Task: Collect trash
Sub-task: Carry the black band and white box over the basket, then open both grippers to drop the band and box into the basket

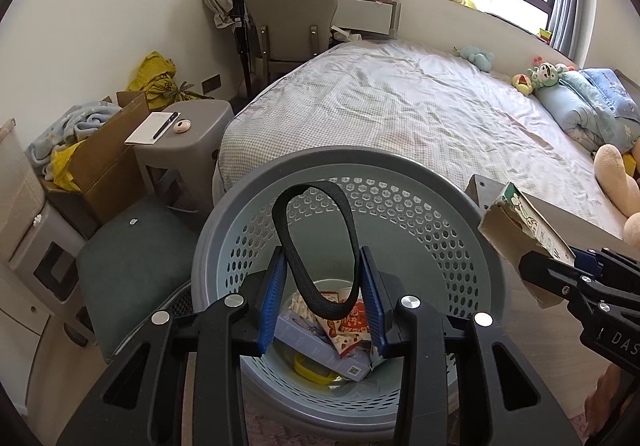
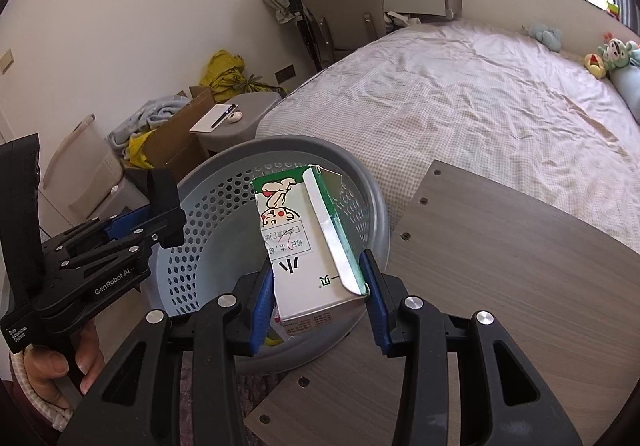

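Both grippers are loaded. Left gripper (image 1: 324, 298) pinches a black strap loop (image 1: 316, 242) between its blue pads, held above the open mouth of the perforated grey basket (image 1: 400, 213). Right gripper (image 2: 318, 298) is pressed onto the lower end of a green-and-white carton (image 2: 304, 242), which leans over the basket's rim on the side nearest the wooden board (image 2: 520, 266).

The carton looks empty and light, its top flap torn open; thin card like that probably dents under hard pressure, so gripping across the flat sides near the base, as now, seems sound. The strap is limp and will likely sag and fall freely once released; it has no stiff part, so any spot serves for a hold.

Inside the basket lie other packets (image 1: 348, 326) and a box. Its rim sits against the foot corner of the bed (image 1: 400, 105), with a padded stool (image 1: 136, 258) and a grey side table (image 1: 188, 133) just beside it.
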The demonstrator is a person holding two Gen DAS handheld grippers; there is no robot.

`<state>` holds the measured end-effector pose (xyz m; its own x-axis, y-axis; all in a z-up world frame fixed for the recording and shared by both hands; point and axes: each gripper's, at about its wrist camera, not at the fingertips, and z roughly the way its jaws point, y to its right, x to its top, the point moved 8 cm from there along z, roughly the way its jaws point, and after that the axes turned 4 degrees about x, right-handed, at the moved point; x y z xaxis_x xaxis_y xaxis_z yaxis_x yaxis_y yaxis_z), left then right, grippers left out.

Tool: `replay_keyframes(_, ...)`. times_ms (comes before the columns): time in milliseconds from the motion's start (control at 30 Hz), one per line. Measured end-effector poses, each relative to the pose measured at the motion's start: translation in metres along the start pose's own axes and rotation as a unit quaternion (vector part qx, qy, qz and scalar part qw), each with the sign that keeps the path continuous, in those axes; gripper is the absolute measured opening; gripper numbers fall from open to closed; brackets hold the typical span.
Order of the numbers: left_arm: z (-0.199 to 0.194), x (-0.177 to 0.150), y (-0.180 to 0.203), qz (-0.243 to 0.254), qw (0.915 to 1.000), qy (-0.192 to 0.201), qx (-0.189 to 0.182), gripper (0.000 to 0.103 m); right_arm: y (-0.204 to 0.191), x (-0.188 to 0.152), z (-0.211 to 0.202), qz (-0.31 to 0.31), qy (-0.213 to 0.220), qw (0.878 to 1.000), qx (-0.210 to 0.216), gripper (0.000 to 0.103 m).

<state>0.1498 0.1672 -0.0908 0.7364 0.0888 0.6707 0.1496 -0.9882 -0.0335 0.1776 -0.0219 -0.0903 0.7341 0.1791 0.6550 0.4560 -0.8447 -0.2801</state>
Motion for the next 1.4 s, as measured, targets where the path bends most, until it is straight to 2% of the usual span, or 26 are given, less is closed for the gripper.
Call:
replay_keyframes(367,0.019,0.000,-0.018,-0.009,0.9997,-0.017,0.013,0.037,-0.020,0.002,0.030,-0.015,-0.022,1.000,-0.001,0.042)
replay_keyframes(467,0.017,0.002,-0.022,-0.013,0.9997,-0.013,0.017,0.053,-0.022,0.004,0.030,-0.017,-0.017,1.000,-0.003,0.044)
replay_keyframes(533,0.015,0.002,-0.023,-0.017,0.9996,-0.012,0.018,0.060,-0.021,0.007,0.029,-0.020,-0.011,1.000,-0.006,0.053)
replay_keyframes(600,0.015,0.002,-0.025,-0.019,0.9996,-0.014,0.019,0.069,-0.022,0.008,0.026,-0.023,-0.005,1.000,-0.008,0.058)
replay_keyframes(1400,0.002,0.002,-0.028,-0.022,0.9986,-0.014,0.046,0.082,-0.020,0.008,0.016,-0.013,0.010,1.000,-0.007,0.070)
